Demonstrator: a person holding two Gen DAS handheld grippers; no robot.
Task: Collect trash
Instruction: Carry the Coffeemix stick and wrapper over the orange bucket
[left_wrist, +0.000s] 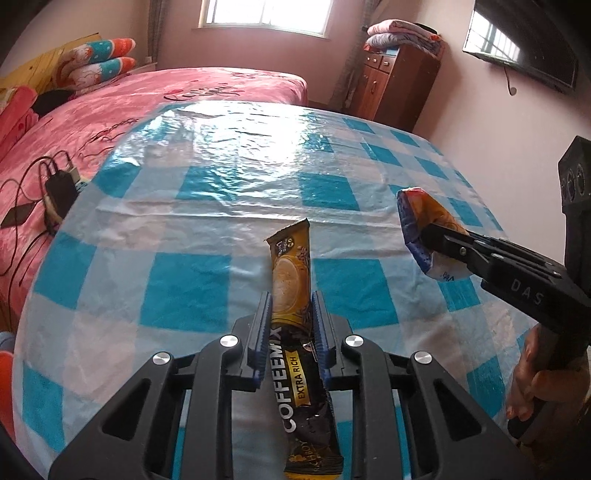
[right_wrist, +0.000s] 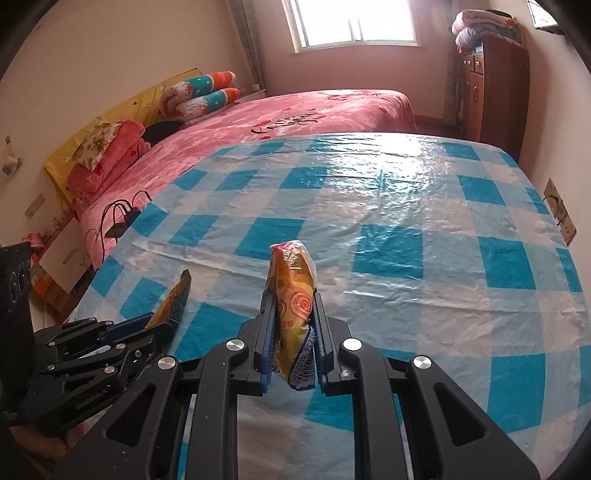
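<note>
My left gripper (left_wrist: 291, 301) is shut on a long gold-and-black Coffeemix sachet (left_wrist: 291, 273) and holds it above the blue-and-white checked tablecloth (left_wrist: 207, 221). My right gripper (right_wrist: 294, 295) is shut on a crumpled orange-and-blue snack wrapper (right_wrist: 293, 291), also lifted off the cloth. In the left wrist view the right gripper (left_wrist: 430, 236) comes in from the right, with the wrapper (left_wrist: 417, 218) at its tip. In the right wrist view the left gripper (right_wrist: 162, 325) sits at lower left, with the sachet (right_wrist: 175, 295) sticking up from it.
The checked cloth (right_wrist: 406, 221) covers a table. A pink bed (left_wrist: 147, 99) with pillows (left_wrist: 99, 62) lies beyond it, with a charger and cables (left_wrist: 55, 188) on its edge. A wooden cabinet (left_wrist: 395, 77) stands at the back right. A wall socket (right_wrist: 559, 212) is on the right.
</note>
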